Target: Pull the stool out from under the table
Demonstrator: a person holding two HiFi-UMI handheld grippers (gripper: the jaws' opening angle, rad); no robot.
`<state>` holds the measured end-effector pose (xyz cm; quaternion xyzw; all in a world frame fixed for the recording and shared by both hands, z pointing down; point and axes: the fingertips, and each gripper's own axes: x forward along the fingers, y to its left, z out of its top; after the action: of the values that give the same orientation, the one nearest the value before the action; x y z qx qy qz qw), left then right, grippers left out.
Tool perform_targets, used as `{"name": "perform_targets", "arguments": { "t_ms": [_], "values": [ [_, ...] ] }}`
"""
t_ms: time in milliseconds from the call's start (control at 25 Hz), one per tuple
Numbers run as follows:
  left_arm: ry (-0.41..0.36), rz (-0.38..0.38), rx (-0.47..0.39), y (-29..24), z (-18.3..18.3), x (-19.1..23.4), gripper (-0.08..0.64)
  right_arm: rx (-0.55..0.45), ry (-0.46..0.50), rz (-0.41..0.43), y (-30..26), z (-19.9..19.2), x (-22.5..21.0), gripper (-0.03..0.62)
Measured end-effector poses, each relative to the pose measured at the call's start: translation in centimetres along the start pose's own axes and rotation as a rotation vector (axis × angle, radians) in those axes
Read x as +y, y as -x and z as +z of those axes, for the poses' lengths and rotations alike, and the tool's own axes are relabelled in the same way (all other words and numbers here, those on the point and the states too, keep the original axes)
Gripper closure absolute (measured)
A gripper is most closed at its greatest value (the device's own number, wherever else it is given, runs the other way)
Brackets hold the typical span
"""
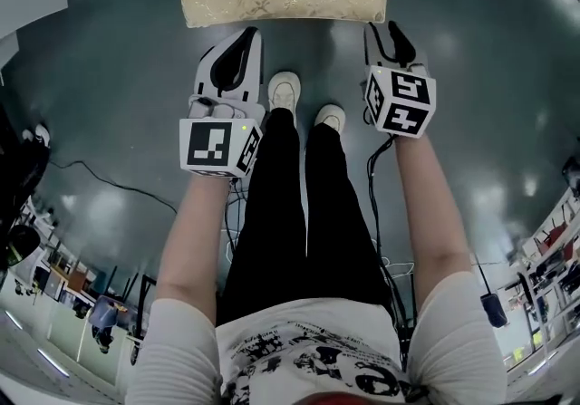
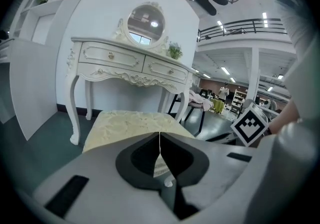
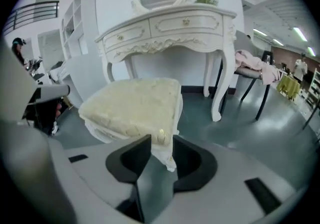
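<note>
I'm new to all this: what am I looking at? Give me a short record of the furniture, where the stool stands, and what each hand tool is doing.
Table: white dressing table with drawers and a round mirror
Stool: cream cushion, standing in front of the table, not under it
Left tool: jaws together, holding nothing
Right tool: jaws apart, gripping nothing; the stool's corner shows beyond them
</note>
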<state>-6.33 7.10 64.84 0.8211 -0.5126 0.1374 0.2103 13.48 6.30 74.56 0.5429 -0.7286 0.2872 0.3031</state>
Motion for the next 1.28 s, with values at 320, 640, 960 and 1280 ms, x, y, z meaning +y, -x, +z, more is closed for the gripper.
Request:
{"name": "perform_targets", "arguments": {
  "t_ms": [320,640,960,1280],
  "values": [
    [-0.039,-0.007,-0.072,2.0,11.6,0.7,0.538,-0.196,0.019,-0.052,8.3,12.6,0.7,0.568],
    [-0.115,-0.002,-0.219,6.6,28.2,1.6,0.538,-0.380,0.011,-0.050,18.7,27.3,3.9,0.575],
    [-0.150,0.006,-0.326,13.7,42.9,0.7,0.539,-0.538,-0.046,0.016,31.3,40.5,7.4,0.575],
    [-0.198,0.028,-0.447,21.9,52.4,-0.3,0.538,-0.710,0.081,0.047,42.5,48.6,10.3,0.575]
  ]
}}
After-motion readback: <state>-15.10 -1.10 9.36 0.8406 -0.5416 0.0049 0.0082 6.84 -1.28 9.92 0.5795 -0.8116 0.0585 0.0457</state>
